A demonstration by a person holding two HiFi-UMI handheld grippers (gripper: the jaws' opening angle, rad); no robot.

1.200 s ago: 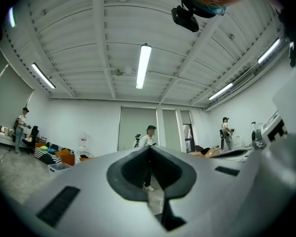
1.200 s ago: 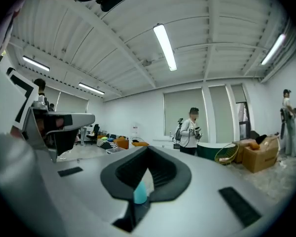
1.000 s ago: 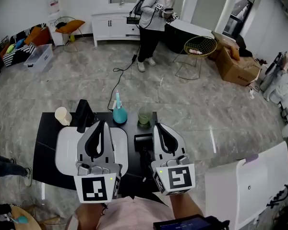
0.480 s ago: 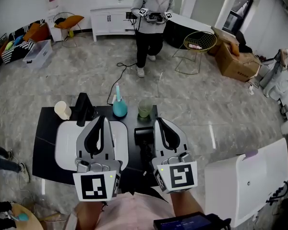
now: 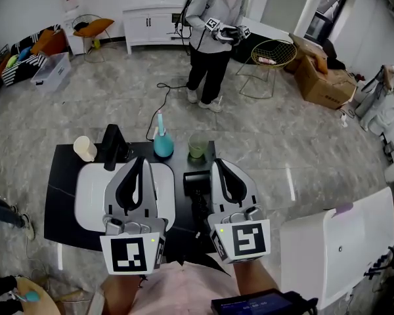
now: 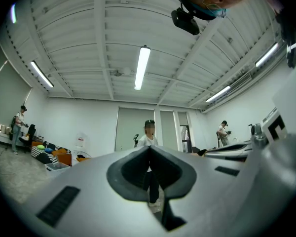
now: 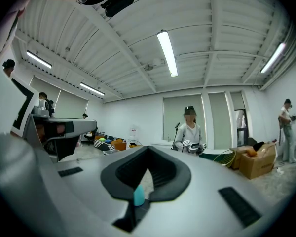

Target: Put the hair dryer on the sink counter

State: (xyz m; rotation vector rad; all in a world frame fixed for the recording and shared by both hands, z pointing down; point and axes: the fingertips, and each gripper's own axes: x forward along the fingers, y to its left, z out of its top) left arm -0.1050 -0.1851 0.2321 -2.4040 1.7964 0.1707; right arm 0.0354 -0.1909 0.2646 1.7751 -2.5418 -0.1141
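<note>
The black hair dryer point(image 5: 196, 181) lies on the black sink counter point(image 5: 62, 202), between my two grippers and right of the white basin point(image 5: 88, 199). My left gripper point(image 5: 141, 165) hovers over the basin with its jaws shut and empty. My right gripper point(image 5: 218, 168) hangs just right of the hair dryer, also shut and holding nothing. Both gripper views look out level across the room and up at the ceiling. The left gripper point(image 6: 149, 148) and the right gripper point(image 7: 148, 150) show closed jaws there. The hair dryer is hidden in both gripper views.
A black faucet point(image 5: 111, 146), a cream cup point(image 5: 85, 149), a teal bottle point(image 5: 163, 146) and a green cup point(image 5: 197, 146) stand along the counter's far edge. A person point(image 5: 213, 38) stands beyond on the floor. A white box-like unit point(image 5: 341, 248) sits at my right.
The person in the background has stepped to the right and nearer. My two grippers have barely moved and stay shut.
</note>
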